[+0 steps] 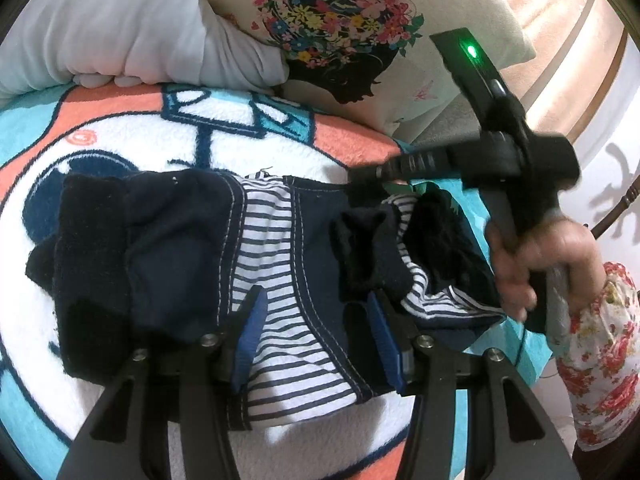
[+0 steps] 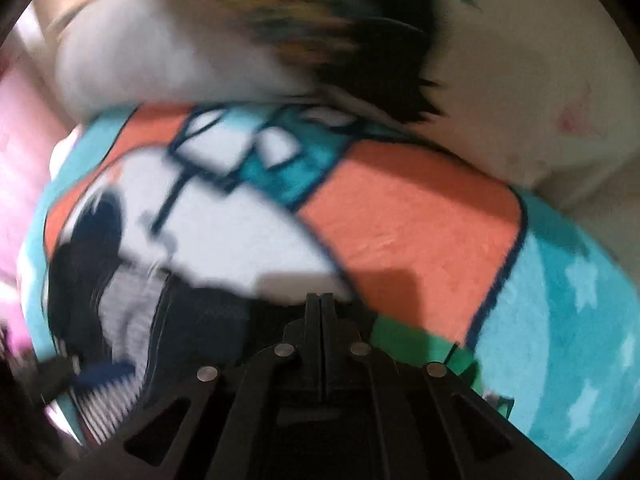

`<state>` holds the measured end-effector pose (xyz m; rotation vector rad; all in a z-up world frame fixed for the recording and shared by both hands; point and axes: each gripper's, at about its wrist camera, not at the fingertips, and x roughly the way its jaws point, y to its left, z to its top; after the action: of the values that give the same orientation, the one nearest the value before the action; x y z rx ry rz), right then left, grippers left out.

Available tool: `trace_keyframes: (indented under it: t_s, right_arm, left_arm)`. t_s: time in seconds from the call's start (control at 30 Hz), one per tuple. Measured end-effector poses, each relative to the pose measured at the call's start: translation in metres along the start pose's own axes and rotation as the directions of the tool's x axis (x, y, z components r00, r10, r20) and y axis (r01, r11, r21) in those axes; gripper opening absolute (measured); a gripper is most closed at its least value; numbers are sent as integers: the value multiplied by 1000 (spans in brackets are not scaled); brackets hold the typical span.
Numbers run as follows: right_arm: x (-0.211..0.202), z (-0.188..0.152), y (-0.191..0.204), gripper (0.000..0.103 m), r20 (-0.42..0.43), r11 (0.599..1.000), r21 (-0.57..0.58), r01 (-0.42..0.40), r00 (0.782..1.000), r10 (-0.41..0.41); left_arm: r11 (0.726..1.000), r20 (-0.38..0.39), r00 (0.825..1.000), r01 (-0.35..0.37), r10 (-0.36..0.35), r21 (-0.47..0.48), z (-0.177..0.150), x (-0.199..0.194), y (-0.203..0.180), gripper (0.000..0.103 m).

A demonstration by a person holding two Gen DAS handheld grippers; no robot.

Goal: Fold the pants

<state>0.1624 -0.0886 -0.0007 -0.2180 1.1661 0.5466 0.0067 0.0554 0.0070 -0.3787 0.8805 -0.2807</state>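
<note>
Left wrist view: navy pants (image 1: 180, 248) with a striped lining lie bunched across a cartoon-print fleece blanket (image 1: 120, 132), spread from left to right. The left gripper (image 1: 316, 332) stands part open over their near edge, its blue pads (image 1: 252, 328) on either side of a band of striped lining and a white-stitched seam; whether the pads press the cloth cannot be told. At the right, a hand (image 1: 536, 264) in a floral sleeve (image 1: 600, 360) holds the right gripper (image 1: 368, 174), whose tip points left and meets the far edge of the pants. A white pillow (image 1: 120, 28) and a flower-print cushion (image 1: 360, 40) lie beyond.

Right wrist view, blurred: the right gripper (image 2: 322, 308) shows its jaws pressed together. The pants (image 2: 192, 320) lie under the fingers and spread to their left on the blanket (image 2: 400, 220); whether cloth is pinched between the jaws cannot be told.
</note>
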Motion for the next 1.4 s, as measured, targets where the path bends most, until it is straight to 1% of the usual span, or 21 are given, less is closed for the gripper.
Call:
trace_keyframes:
  t_s: [0.07,0.13,0.17,0.27,0.3,0.33,0.37,0.4,0.5,0.63,0.73,0.83,0.87,0.93,1.0,1.07,1.13,1.2,1.23,1.3,1.4]
  right_arm:
    - [-6,6,-4,4,57,994,21,103,993,-104]
    - [-22,2,-6,4,97,999,49,-20,995,16]
    - [-29,-2,-2,4,108,998,44,-51,993,46]
    - [-33,-19,27,5,72,995,-53,-85,993,88]
    - [-26,-21,32,10,43,993,-75,-95,994,99]
    - [-16,-25,36,14,13,992,-92,-83,996,85]
    - [-5,-26,36,14,-11,993,-109,-51,999,50]
    - [-6,-23,37,14,36,992,-121,-46,998,51]
    - [-9,-8,37,15,52,997,-82,13,999,-9]
    - [-35,-9,51,15,113,993,-98,-72,990,83]
    - [-37,-21,68,18,86,982,-108,-153,983,163]
    - [4,-26,78,29,9,988,-85,-129,991,130]
    - [1,-29,79,30,54,988,-93,-126,990,131]
    - [-7,-28,78,30,40,988,-63,-138,989,140]
    - [-38,-38,71,31,143,982,-29,-187,971,189]
    - [-61,-54,63,35,208,982,13,-188,961,181]
    - [-82,-81,50,37,270,980,77,-183,950,157]
    - [-90,-103,42,40,292,978,117,-173,947,132]
    - [-88,-109,40,41,291,978,133,-162,950,118]
    - [-82,-129,31,41,266,975,168,-147,959,99]
    - [-78,-141,22,41,261,968,198,-158,960,103]
  left_arm:
    - [1000,-3,1000,5,-5,-6,1,0,1,51]
    - [1000,0,1000,6,-6,-2,1,0,1,51]
    - [1000,1,1000,4,-4,-2,1,0,1,51]
    - [1000,8,1000,1,-1,-4,1,1,-1,53]
    - [1000,11,1000,-2,2,-2,0,1,-2,53]
    - [1000,12,1000,-5,5,-1,1,1,-2,53]
    - [1000,13,1000,-4,4,-3,1,1,-2,53]
    - [1000,12,1000,2,-2,-7,1,-1,-2,53]
    - [999,8,1000,29,-29,-21,-3,-17,-2,53]
    - [999,53,997,49,-49,0,-12,-51,-4,53]
    - [998,104,994,42,-38,-38,-12,-70,8,53]
    - [997,126,992,12,-2,-78,-6,-76,22,53]
    - [996,123,992,7,4,-88,-4,-76,26,53]
    - [995,106,994,-2,13,-101,0,-75,31,53]
    - [996,93,996,0,9,-89,3,-70,30,54]
    - [999,78,997,-7,10,-45,6,-60,26,57]
    - [998,59,997,-50,52,-22,15,-46,25,58]
    - [990,-10,992,-126,126,-68,24,-23,39,58]
    - [988,-40,992,-120,117,-100,25,-15,47,57]
    - [987,-31,994,-107,104,-118,29,-13,53,57]
    - [984,-14,997,-76,75,-160,33,-23,61,57]
